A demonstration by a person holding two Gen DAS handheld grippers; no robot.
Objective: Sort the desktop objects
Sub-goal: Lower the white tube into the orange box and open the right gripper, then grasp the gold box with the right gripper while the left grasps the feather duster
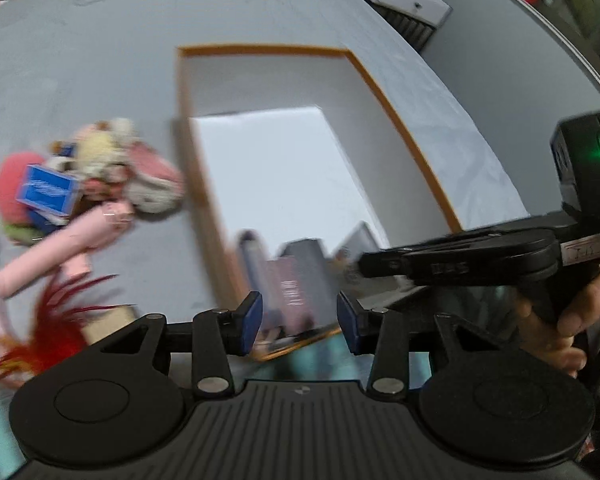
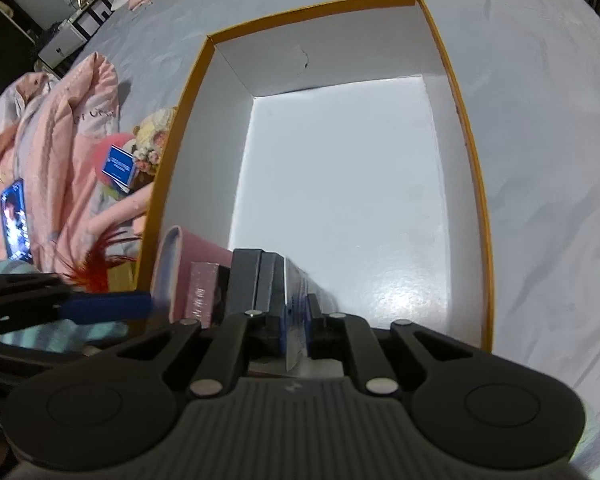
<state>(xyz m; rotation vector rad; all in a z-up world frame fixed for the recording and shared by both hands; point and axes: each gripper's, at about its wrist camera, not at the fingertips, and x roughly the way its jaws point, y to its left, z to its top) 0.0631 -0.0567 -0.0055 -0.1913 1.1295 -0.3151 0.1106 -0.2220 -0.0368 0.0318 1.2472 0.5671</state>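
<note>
On the grey bed sheet (image 2: 540,160), a pink quilt (image 2: 60,128) with a phone (image 2: 16,220) on it lies far left. Next come a blue box (image 2: 119,166) among plush toys (image 1: 112,160) and red feathers (image 1: 56,320). The left tool (image 1: 298,318) hangs released. The right tool (image 2: 296,330) is clenched on a thin card (image 2: 294,320), inside the orange-rimmed box (image 2: 466,140) beside upright books (image 2: 256,280).
</note>
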